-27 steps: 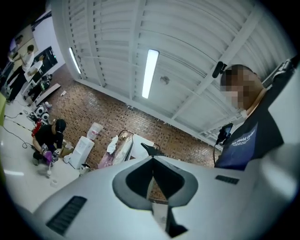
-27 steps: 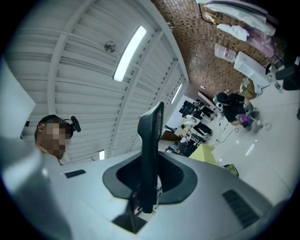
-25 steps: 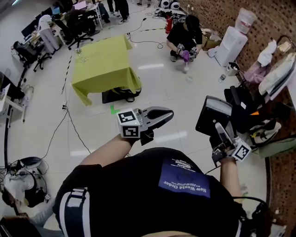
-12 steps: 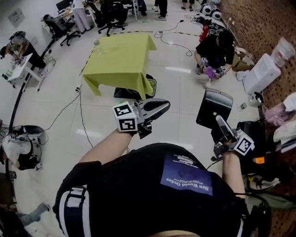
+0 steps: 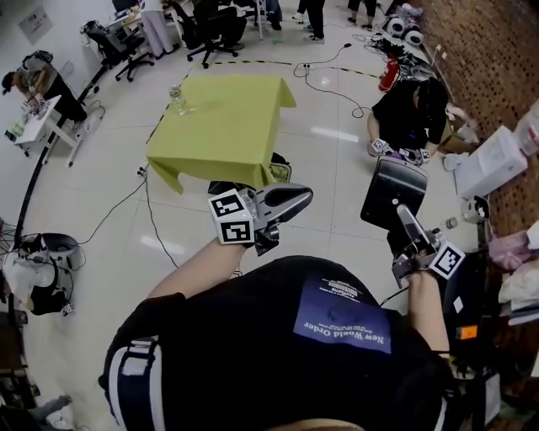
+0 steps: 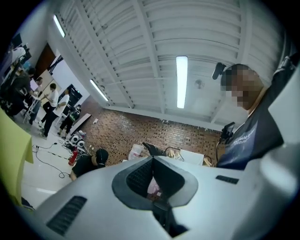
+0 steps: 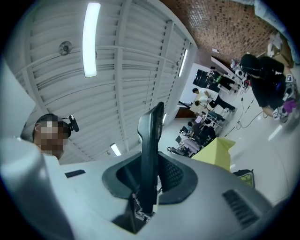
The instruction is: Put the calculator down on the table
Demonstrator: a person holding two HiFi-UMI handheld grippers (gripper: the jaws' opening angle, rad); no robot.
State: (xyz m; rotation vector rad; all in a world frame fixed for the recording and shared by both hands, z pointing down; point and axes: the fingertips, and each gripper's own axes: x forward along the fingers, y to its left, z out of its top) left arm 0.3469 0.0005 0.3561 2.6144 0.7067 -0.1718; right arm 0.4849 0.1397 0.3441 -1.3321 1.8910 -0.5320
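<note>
My right gripper [image 5: 406, 226] is shut on the lower edge of a black calculator [image 5: 392, 192], which it holds upright in the air above the floor. In the right gripper view the calculator [image 7: 151, 140] shows edge-on, clamped between the two jaws of that gripper [image 7: 149, 180]. At mid-picture my left gripper [image 5: 305, 199] is held out, jaws together, nothing in them; its own view shows the left gripper [image 6: 153, 161] with the tips meeting. Ahead stands the table with a yellow-green cloth [image 5: 227, 126], also seen as the table [image 7: 218, 152] far off.
A clear glass [image 5: 178, 101] stands at the table's far left corner. A dark case [image 5: 244, 178] lies under the near edge. A person in black [image 5: 413, 114] crouches at the right by the brick wall. Cables [image 5: 126, 210] cross the floor; office chairs [image 5: 215, 25] stand behind.
The whole view has swung and moved forward: the yellow-green table now lies closer and more central. Both grippers travelled along with it; the calculator stays in the right one.
</note>
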